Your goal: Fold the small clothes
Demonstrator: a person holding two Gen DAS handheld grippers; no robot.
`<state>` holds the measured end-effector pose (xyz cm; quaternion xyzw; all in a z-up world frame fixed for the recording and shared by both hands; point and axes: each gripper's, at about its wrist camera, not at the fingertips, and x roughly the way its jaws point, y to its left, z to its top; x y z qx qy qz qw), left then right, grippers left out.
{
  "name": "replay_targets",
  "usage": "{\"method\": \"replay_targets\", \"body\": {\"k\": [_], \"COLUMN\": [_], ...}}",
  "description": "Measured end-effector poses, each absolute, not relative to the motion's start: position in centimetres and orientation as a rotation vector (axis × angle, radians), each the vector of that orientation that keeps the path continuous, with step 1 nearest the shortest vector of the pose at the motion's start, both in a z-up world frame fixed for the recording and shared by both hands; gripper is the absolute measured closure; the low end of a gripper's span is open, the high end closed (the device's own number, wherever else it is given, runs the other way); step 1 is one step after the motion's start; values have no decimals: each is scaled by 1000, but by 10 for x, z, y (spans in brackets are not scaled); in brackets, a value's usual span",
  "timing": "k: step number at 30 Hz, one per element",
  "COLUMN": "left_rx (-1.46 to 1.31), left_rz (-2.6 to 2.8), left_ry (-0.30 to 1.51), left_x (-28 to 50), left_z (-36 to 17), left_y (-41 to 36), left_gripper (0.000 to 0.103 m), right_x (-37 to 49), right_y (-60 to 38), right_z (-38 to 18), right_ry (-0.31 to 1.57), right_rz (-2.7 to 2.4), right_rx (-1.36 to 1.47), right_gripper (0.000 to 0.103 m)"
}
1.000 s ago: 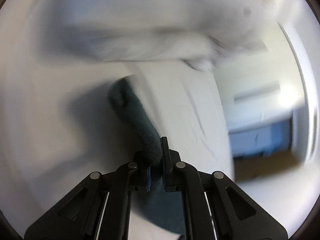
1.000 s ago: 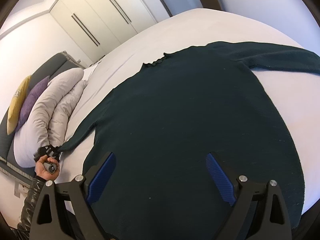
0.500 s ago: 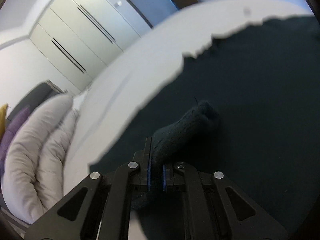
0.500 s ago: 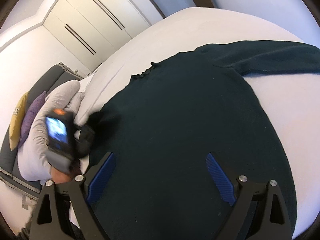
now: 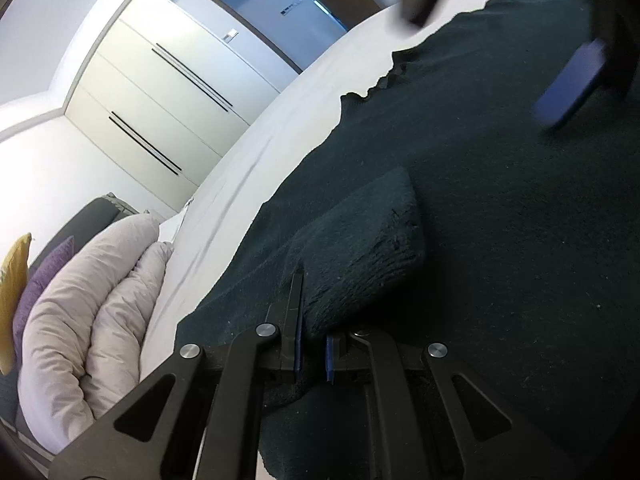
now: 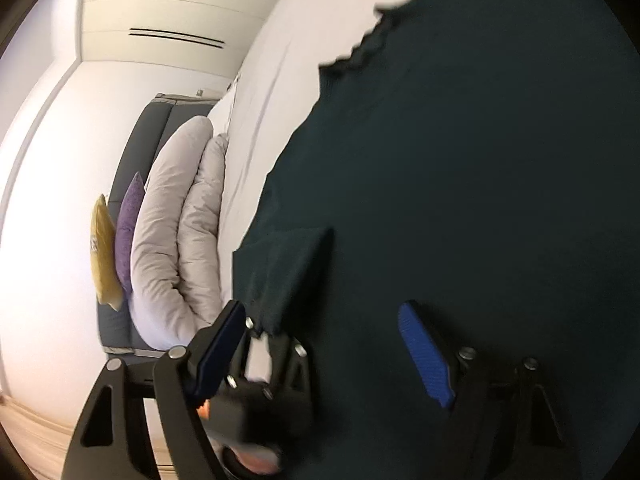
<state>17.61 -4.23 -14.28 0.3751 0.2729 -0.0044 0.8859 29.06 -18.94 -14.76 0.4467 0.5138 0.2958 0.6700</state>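
A dark green sweater lay spread flat on the white bed, its frilled neckline toward the far edge of the mattress. One sleeve was doubled back over the body of the sweater, its cuff end resting on the knit on the side nearest the pillows.

The left gripper reached in low over that side of the sweater, pointing toward the neckline, its jaws drawn together and clamped on the folded sleeve, which bulged out ahead of the blue pads. In the right wrist view the same tool showed just beside the sweater's pillow-side edge, with the sleeve rising from it onto the body; part of a hand seemed to show beneath it, blurred, so its pose could not be told.

The right gripper hung over the sweater's body, tilted down toward it and rolled so the bed's edge ran steeply across its view. Its jaws stood well apart and were closing, with only the flat knit beneath them and nothing pressed by the pads. From the left camera it appeared as a blurred dark shape above the sweater near the neckline.

Pale grey pillows, a purple cushion and a yellow one were stacked beside the sweater, at the head of the bed, with white wardrobe doors beyond.
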Motion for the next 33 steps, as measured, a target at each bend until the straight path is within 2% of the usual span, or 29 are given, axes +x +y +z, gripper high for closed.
{"method": "replay_targets", "body": {"k": [9,12,14,17,26,33], "left_rx": [747,736,727,724,650,666], "left_rz": [-6,-6,-8,-20,-69,-148], "left_ry": [522,522,529,547,546,525], "left_x": [172,172,174,177,202,223], "left_z": [-141,-140,-139,-137,-94,-86], "left_y": [-40,-39,-37,-36,-67,-127], "left_gripper": [97,97,97,97,97,96], "right_x": [333,340,346,345,347,358], "right_y": [-135,-123,-116,-115,-150,-217], "right_z": [-162,-166,-170,-168,-109,-96], "right_ry": [1271,1290,1288,1256,1073,1024], "right_rz": [740,747,749,743,682,598], "right_rx": [1023,1002,986,935,623,592], "right_gripper": [39,54,77,89,93,93]}}
